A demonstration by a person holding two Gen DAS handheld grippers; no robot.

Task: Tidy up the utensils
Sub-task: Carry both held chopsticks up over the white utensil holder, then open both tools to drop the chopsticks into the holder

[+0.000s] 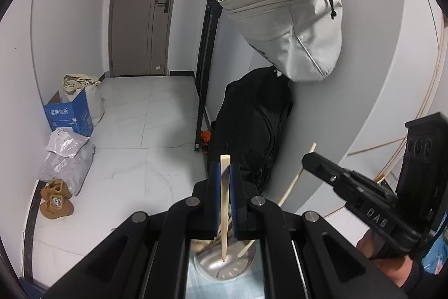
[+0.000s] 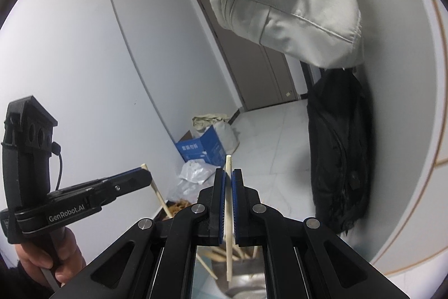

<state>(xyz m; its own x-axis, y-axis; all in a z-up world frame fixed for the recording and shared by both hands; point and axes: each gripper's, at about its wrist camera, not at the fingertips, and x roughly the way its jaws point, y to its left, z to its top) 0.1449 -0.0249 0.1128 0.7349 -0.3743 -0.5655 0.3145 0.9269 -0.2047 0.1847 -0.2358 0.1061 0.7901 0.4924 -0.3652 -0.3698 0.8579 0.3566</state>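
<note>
Pale-tiled hallway floor (image 1: 134, 131) with grey door (image 1: 140, 13), hung beige bag (image 1: 291, 27), black backpack (image 1: 252, 125), blue box (image 1: 70, 116); above the steel utensil holder (image 1: 224, 265), left gripper (image 1: 224, 173) and right gripper (image 2: 228, 178) each clamp one upright chopstick (image 1: 224, 201).

Pale, matt wooden chopstick (image 1: 224, 203); shiny metal holder (image 1: 224, 265); light cloth bag (image 1: 291, 24) upper right; glossy floor tiles (image 1: 140, 136).

open floor (image 1: 145, 159) ahead, bags (image 1: 291, 18) blocking right
</note>
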